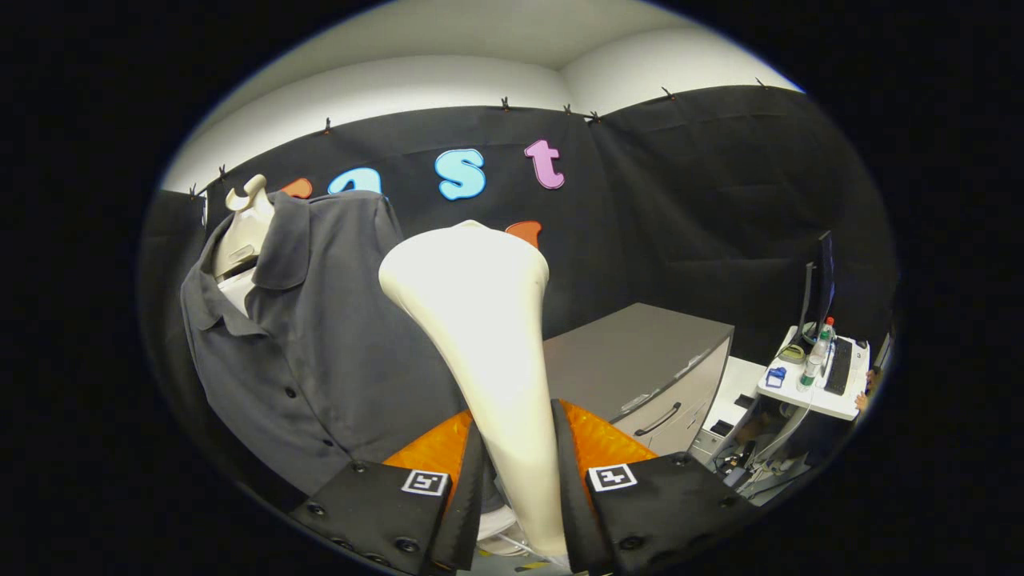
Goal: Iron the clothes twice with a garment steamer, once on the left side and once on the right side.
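steamer: cream garment steamer (480, 320) is held between the fingers, handle clamped low, wide head raised well ahead of them
fingers: gripper (518, 488) is closed on the steamer handle; both fingers (468, 496) are pressed against its sides, no gap visible
shirt: dark grey button shirt (320, 352) is hung on a pale mannequin (244, 228), collar open, placket and buttons facing the camera
relation: the steamer head is seen beside the shirt's far shoulder area; whether the face touches the cloth cannot be told from this angle
step (judged): one pass is likely being set up or started near the top of the shirt; which side is in hand cannot be told
how to do it well: the head's flat face should be turned square to the fabric and kept in light contact
how to do it well: a slow straight stroke from shoulder down to hem is advised, clear of the buttons and the collar fold
how to do it well: the grip should be kept firm so the tapered handle is not let slip upward between the fingers
pose: the gripper is pointed forward and tilted up, steamer roughly upright with a slight lean toward the shirt
background: grey cabinet (640, 360) beyond the fingers; white table (824, 392) with a monitor (822, 280) and bottle (816, 352) well apart from the shirt
risk (judged): the mannequin could be rocked if the head is pushed too hard
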Demonstrator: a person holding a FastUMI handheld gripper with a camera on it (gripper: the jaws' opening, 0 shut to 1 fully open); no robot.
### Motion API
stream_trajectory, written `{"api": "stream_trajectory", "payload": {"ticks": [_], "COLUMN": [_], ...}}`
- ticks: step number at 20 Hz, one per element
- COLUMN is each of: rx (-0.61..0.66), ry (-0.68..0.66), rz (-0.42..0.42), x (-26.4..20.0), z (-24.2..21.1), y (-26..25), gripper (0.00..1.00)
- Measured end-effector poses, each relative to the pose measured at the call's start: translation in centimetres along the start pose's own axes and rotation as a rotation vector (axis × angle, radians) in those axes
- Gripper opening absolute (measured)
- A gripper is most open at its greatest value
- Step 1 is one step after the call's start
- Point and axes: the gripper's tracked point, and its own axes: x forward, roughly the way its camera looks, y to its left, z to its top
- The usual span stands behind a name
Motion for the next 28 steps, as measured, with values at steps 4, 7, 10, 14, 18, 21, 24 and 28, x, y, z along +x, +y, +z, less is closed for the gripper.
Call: {"api": "stream_trajectory", "payload": {"ticks": [4,7,10,14,18,21,24,28], "rx": [-0.031,-0.058,-0.077,-0.109,-0.139,-0.157,-0.168,-0.171], "ry": [0.016,0.033,0.051,0.076,0.127,0.163,0.194,0.232], "rz": [0.048,0.092,0.126,0.162,0.183,0.177,0.173,0.164], "x": [0.2,0.6,1.4,2.6,4.1,4.5,5.0,5.4], "z": [-0.5,-1.4,-1.8,-3.0,-5.5,-7.2,-8.6,-10.4], "y": [3.9,7.0,9.6,12.8,14.6,15.0,15.0,14.3], "gripper": [0.50,0.50,0.50,0.50,0.50,0.50,0.50,0.50]}}
